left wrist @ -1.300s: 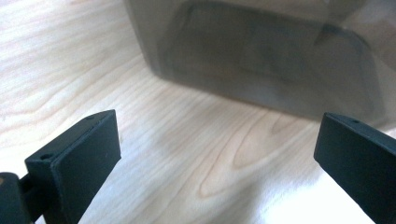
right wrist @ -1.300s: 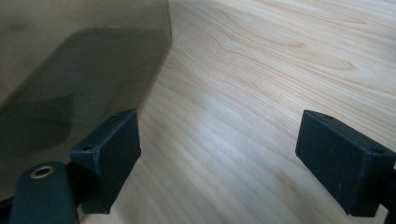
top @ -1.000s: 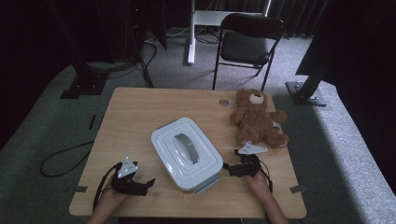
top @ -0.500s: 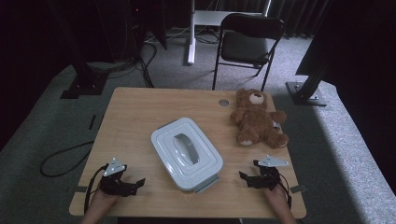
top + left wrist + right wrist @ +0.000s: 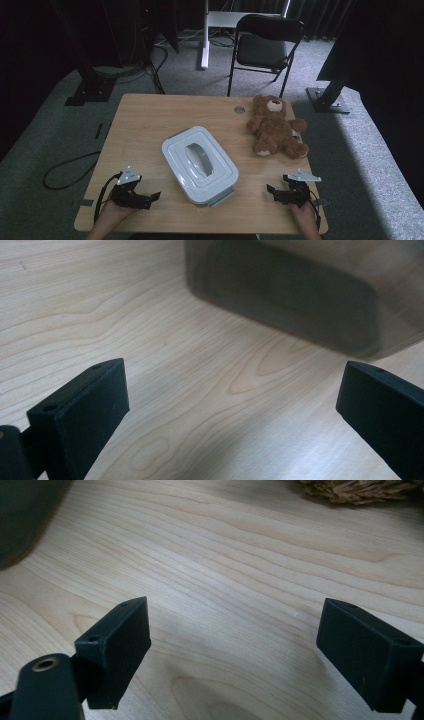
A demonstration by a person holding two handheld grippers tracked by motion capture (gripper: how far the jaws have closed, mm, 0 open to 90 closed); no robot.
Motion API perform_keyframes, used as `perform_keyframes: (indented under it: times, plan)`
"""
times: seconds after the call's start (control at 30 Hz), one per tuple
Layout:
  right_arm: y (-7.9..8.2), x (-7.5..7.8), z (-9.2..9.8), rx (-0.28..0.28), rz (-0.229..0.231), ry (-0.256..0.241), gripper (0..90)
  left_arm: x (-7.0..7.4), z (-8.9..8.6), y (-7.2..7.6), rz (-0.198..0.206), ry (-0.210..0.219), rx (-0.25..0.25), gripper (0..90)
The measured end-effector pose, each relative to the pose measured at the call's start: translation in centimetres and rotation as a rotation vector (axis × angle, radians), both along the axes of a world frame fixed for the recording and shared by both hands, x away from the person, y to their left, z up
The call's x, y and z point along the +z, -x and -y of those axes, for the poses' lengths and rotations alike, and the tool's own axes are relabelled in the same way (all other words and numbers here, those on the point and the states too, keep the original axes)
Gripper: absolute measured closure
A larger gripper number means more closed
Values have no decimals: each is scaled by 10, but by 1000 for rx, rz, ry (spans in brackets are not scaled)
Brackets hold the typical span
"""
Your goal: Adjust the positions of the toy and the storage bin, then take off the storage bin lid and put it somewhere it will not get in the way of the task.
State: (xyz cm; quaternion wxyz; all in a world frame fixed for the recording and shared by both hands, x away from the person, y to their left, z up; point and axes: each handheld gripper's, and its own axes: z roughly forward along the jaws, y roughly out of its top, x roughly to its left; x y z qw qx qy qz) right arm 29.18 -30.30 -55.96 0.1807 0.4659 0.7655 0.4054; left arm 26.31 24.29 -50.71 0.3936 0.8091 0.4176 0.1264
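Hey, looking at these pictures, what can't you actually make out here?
- Inside of the white lidded box: hidden by its closed lid, high view.
- The same box in the left gripper view: dark, blurred, cut off by the top edge.
- Teddy bear in the right gripper view: just a strip of fur at the top edge.
- The person: forearms cut off by the bottom edge, high view.

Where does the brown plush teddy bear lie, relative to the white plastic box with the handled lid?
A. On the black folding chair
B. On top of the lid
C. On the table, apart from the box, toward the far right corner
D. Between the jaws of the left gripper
C: in the high view the brown plush teddy bear lies flat on the wooden table, with bare wood between it and the white plastic box.
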Motion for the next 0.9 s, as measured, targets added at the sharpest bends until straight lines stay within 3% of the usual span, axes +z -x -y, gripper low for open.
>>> perform_keyframes:
  times: [0.33, 0.7, 0.9]
  plan:
    - [1, 0, 0, 1, 1, 2, 135, 34, 12, 4, 66, 21, -12, 12]
    - [1, 0, 2, 0, -5, -15, 136, 66, 49, 1, 102, -12, -71, 12]
    - [-1, -1, -1, -1, -25, 9, 139, 78, 68, -4, 110, 13, -102, 12]
